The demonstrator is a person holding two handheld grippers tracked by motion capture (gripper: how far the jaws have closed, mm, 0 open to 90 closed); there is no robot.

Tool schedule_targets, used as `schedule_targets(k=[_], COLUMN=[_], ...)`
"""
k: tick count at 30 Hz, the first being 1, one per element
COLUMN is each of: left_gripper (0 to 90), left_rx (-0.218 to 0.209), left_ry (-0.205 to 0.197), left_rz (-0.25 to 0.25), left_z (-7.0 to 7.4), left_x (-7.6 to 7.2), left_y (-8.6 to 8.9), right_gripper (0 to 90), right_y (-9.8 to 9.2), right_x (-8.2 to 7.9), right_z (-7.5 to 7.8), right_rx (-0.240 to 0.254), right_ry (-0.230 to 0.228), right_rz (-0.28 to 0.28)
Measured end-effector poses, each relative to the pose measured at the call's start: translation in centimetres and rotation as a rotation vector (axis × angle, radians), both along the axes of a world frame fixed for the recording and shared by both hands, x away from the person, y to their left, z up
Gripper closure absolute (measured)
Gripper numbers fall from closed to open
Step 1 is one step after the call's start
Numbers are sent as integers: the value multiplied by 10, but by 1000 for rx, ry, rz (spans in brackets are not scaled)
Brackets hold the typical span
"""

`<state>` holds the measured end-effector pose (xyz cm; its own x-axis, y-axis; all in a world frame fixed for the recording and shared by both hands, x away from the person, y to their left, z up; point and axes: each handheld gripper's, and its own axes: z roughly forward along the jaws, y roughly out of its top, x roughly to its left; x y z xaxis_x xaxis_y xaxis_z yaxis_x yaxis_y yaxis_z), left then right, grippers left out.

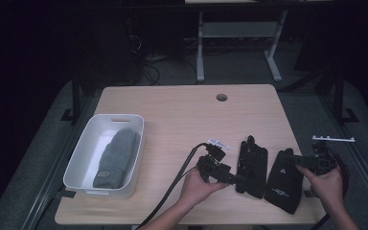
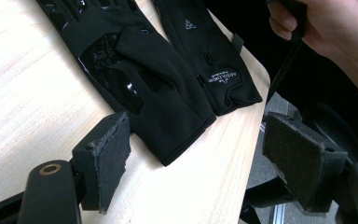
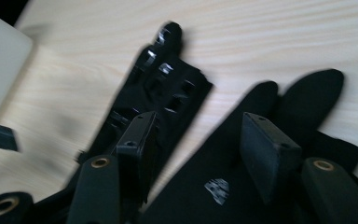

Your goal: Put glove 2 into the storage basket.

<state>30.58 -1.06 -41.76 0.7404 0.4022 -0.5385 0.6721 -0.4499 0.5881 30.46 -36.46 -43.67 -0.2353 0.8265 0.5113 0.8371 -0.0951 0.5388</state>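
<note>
Two black gloves (image 1: 252, 167) (image 1: 283, 180) lie flat side by side near the table's front right edge.

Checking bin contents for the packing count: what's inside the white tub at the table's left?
One grey knit item, apparently a beanie with a small label at its near end, lies lengthwise in the white tub. Whatever might sit beneath it is covered; the rest of the tub floor looks bare.

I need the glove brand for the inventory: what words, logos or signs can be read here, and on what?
Right glove: small white triangle logo near the knuckles; white print by the cuff, too small to read.
Left glove: glossy palm lettering, unreadable.
Grey hat in the white bin: small label, unreadable.
</note>
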Motion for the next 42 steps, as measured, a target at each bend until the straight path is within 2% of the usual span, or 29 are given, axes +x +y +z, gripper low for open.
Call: schedule_targets(k=[4, 8, 12, 13, 16, 19, 21, 23, 26, 34, 42], left_gripper=[231, 231, 231, 231, 231, 231, 232, 232, 232, 233, 233], left_rx=[1, -2, 0, 1, 2, 3, 6, 8, 6, 22, 28], left_ry=[1, 1, -4, -4, 0, 1, 1, 2, 0, 6, 4], left_rz=[4, 12, 7, 6, 14, 16, 20, 19, 21, 28, 35], left_z=[0, 1, 2, 2, 1, 1, 0, 0, 0, -1, 0], left_x=[-1, -1, -2, -2, -2, -2, -2, -3, -3, -4, -3], left_y=[4, 6, 7, 8, 9, 11, 12, 13, 14, 16, 18], right_gripper=[449, 430, 412, 412, 414, 427, 453, 480, 543, 764, 799], right_y=[1, 7, 13, 15, 19, 26, 33, 36, 37, 37, 35], right_x=[-4, -10, -14, -16, -19, -22, -24, -24, -25, -25, -25], right_z=[-3, -5, -8, -9, -13, -16, -17, -17, -18, -17, -10], right_rx=[-67, -184, -270, -296, -342, -411, -483, -510, -508, -466, -422], right_ry=[11, -2, -4, 7, -7, -27, -47, -52, -63, -48, -27], right_rz=[39, 91, 121, 121, 151, 181, 200, 198, 203, 193, 169])
